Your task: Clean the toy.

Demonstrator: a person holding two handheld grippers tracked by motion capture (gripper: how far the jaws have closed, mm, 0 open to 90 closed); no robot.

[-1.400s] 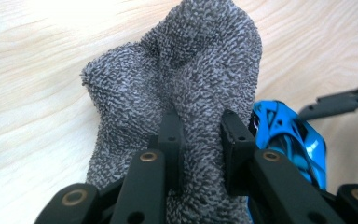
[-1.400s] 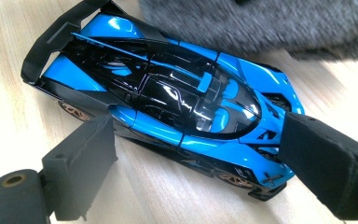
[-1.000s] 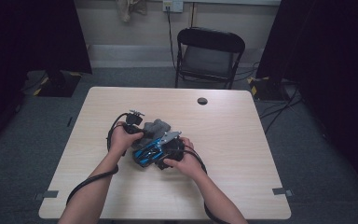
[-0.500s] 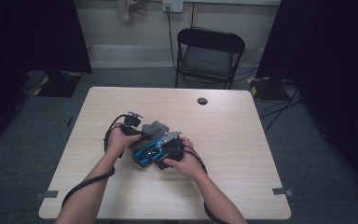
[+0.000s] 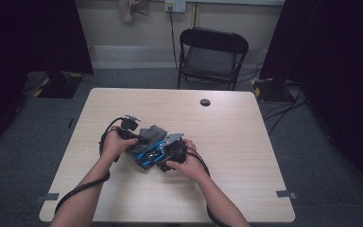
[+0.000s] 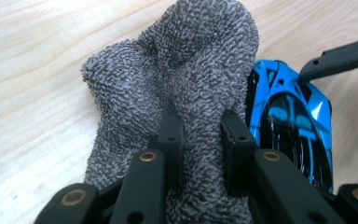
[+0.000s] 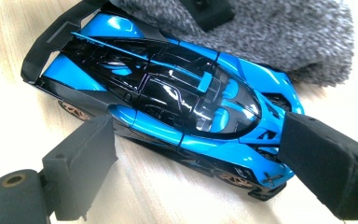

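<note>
A shiny blue and black toy car (image 7: 177,88) lies on the wooden table (image 5: 246,179) near its middle. My right gripper (image 7: 198,140) holds it, one jaw at the car's side near the rear and the other over its nose. A grey terry cloth (image 6: 168,60) is bunched against the car's far side. My left gripper (image 6: 200,126) is shut on a fold of that cloth. From the high view, the car (image 5: 147,155) and cloth (image 5: 151,132) sit between the left gripper (image 5: 139,139) and the right gripper (image 5: 163,153).
A small black round disc (image 5: 205,102) sits in the tabletop toward the far edge. A black folding chair (image 5: 212,52) stands beyond the table. Cables trail from both grippers along the forearms. Bare tabletop lies to the left, right and front.
My left gripper and the cloth have shifted slightly against the car. The right gripper and the car stay where they were.
</note>
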